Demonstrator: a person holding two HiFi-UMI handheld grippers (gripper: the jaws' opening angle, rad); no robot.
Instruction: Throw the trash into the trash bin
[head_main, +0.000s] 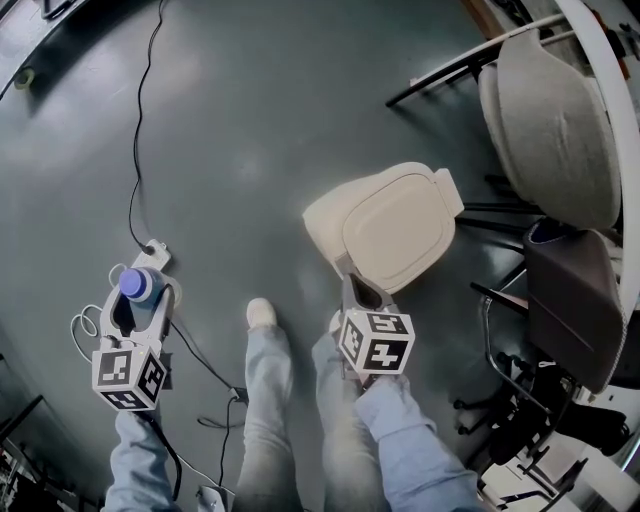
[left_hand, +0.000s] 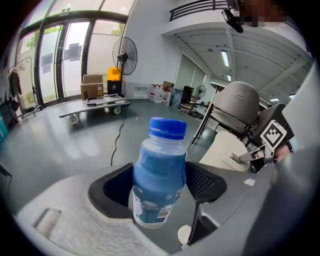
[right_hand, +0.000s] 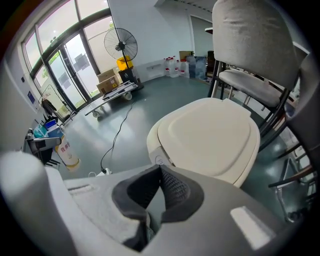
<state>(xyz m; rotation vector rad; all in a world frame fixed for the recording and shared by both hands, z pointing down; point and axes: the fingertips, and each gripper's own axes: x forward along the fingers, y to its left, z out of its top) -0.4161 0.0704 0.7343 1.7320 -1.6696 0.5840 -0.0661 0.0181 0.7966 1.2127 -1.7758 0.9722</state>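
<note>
Left gripper (left_hand: 159, 189) jaws clamp a clear plastic bottle of blue liquid with a blue screw cap (left_hand: 160, 165). The bottle is upright, pads on its mid body, cap above the jaws. In the head view the bottle (head_main: 137, 284) sits at the tip of the left gripper (head_main: 140, 296), low left, well apart from the bin.

Right gripper (right_hand: 160, 172) jaws pressed together, nothing between them. Its tips sit just beside the near edge of the cream plastic trash bin with a flat rounded lid (head_main: 395, 225). The lid is down, and the bin (right_hand: 210, 132) stands on the dark grey floor (head_main: 270, 110).

Grey padded chair (head_main: 560, 130) right of the bin. Black cable (head_main: 135, 150) runs to a white power strip (head_main: 155, 255) near the left gripper.
</note>
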